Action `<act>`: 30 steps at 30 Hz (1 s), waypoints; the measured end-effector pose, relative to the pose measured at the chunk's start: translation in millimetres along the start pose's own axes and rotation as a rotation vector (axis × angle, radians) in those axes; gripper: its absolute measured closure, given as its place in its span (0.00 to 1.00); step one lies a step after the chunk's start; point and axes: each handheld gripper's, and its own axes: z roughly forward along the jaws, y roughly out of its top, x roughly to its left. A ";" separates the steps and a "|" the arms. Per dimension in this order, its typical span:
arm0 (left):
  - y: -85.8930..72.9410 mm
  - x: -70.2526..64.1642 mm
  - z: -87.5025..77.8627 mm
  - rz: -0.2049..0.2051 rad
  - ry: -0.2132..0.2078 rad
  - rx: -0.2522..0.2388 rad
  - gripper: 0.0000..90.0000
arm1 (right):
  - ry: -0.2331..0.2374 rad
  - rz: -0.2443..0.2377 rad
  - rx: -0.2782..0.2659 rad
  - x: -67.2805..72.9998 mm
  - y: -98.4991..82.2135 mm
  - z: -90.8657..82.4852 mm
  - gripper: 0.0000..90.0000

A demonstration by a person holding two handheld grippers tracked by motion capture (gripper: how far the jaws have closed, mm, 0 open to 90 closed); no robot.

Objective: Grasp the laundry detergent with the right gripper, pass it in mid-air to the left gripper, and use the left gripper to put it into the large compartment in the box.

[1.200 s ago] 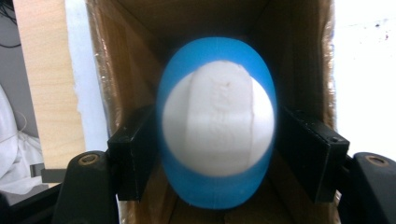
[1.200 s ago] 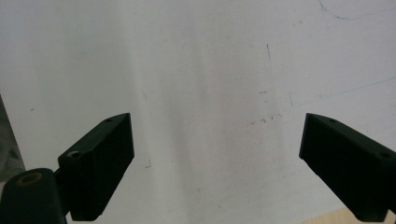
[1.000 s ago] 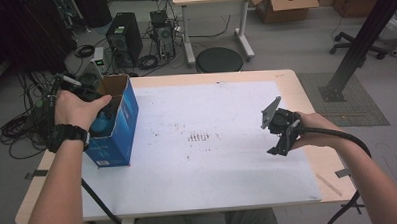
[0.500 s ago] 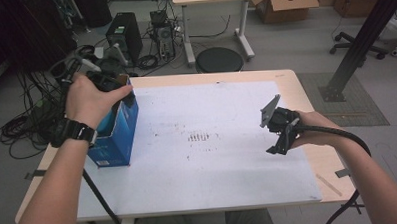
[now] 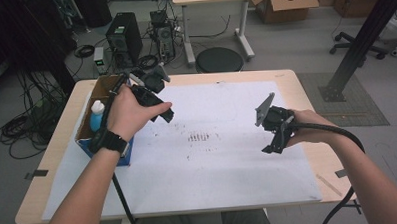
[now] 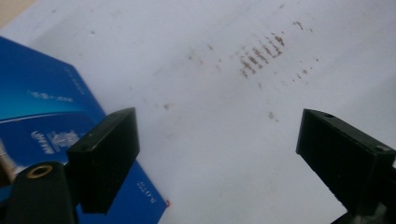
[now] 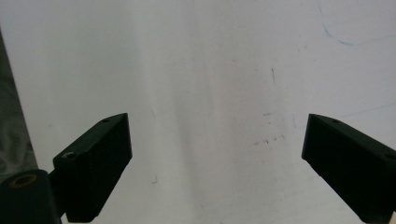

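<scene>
Left tongs (image 5: 159,106) have swung from the blue box (image 5: 99,126) at the worktop's left edge, jaws just opening, empty; right tongs (image 5: 273,139) stand spread, empty.

Lab — computer towers (image 5: 125,40), cables (image 5: 22,129)

There is one blue box (image 5: 103,126) on the counter (image 5: 295,86), and one bottle with a blue cap (image 5: 96,114) stands inside this box. One white paper sheet (image 5: 223,166) lies beside the box. Two grippers are there: the left gripper (image 5: 160,104) next to the box and the right gripper (image 5: 275,134) far from it.
</scene>
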 end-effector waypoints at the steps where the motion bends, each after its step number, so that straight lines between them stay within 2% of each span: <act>1: 0.1 -2.4 2.7 0.011 -0.004 0.000 0.14 | 0.010 0.004 -0.010 -0.3 0.7 0.0 0.09; 10: -1.1 -22.1 25.2 0.074 -0.047 0.015 0.06 | 0.043 0.013 -0.064 -3.4 4.5 -6.5 0.07; 17: -3.1 -34.2 32.5 0.111 -0.078 0.027 0.05 | 0.044 0.012 -0.070 -2.3 5.0 -8.8 0.06; 30: -3.9 -40.5 32.7 0.123 -0.083 0.048 0.05 | 0.042 0.011 -0.073 2.2 2.7 -11.8 0.06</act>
